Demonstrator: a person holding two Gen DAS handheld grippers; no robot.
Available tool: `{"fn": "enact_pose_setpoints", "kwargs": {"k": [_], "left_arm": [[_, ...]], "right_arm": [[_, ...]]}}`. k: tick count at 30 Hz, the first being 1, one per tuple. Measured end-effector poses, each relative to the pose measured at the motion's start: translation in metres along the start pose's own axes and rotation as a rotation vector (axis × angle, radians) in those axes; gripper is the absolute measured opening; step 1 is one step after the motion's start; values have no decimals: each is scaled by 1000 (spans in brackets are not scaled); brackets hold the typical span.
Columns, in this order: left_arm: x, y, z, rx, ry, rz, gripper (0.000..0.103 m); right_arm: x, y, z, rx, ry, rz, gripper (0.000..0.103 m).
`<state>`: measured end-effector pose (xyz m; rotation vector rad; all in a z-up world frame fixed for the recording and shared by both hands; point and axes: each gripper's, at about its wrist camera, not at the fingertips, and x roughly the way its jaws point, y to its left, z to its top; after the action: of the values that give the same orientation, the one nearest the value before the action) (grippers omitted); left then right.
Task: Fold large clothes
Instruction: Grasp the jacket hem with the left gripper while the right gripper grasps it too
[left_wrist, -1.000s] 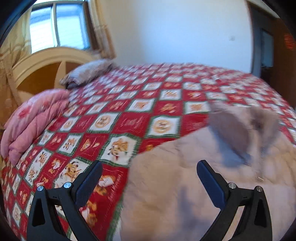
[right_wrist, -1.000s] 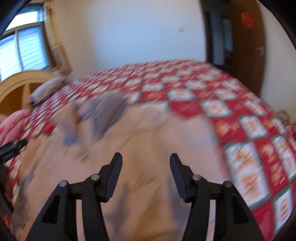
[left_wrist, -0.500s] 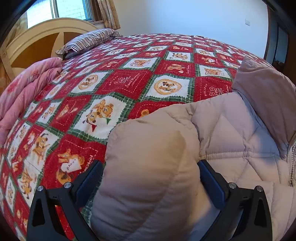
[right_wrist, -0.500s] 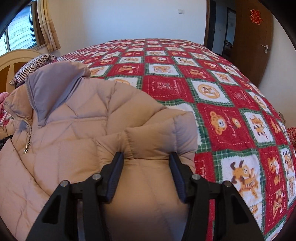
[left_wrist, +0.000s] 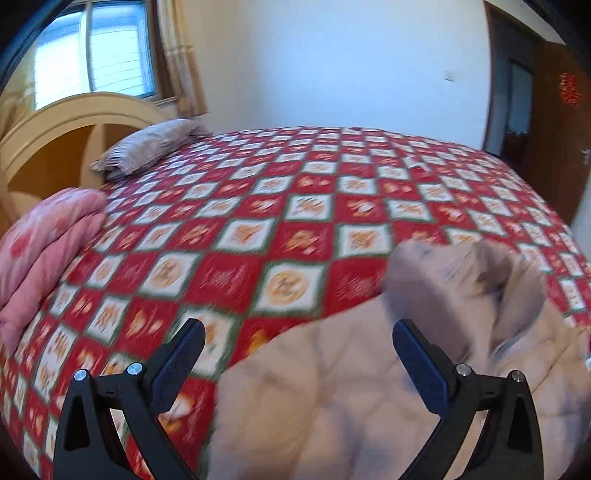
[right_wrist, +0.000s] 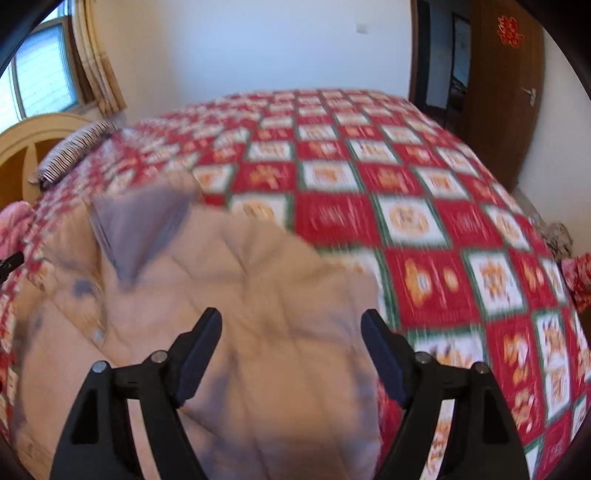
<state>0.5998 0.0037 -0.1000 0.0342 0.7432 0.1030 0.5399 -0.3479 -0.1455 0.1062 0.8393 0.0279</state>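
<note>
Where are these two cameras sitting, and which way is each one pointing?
Left wrist view: sits on the left gripper, looking down across its open fingers at the bed and the jacket's edge.
Right wrist view: sits on the right gripper, jaws just opened and gripping nothing, above the jacket.
Both share the jacket, red quilt, pillow, headboard and window; no hand shows.

Daylight came from the bright, washed-out glass window (left_wrist: 92, 55) at upper left; the room was evenly lit. Both views were motion-blurred: the red-and-white checked bedspread (left_wrist: 295, 206) and the beige quilted jacket (right_wrist: 258, 314) smeared. Fisheye bending, dark vignette corners. Soft shadow under the black jaws.
</note>
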Motion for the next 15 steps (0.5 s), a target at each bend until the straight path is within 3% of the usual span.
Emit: {"fn": "enact_pose_setpoints", "kwargs": {"k": [4, 8, 12, 15], "left_arm": [[22, -28, 30, 55, -2, 6, 102], [56, -50, 45, 99, 41, 2, 102], [88, -71, 48, 167, 75, 25, 102], [107, -78, 43, 189, 107, 1, 102]], "right_arm": [[9, 24, 40, 38, 3, 117, 81], [32, 60, 82, 25, 10, 167, 84], [63, 89, 100, -16, 75, 161, 84], [91, 106, 103, -90, 141, 122, 84]]}}
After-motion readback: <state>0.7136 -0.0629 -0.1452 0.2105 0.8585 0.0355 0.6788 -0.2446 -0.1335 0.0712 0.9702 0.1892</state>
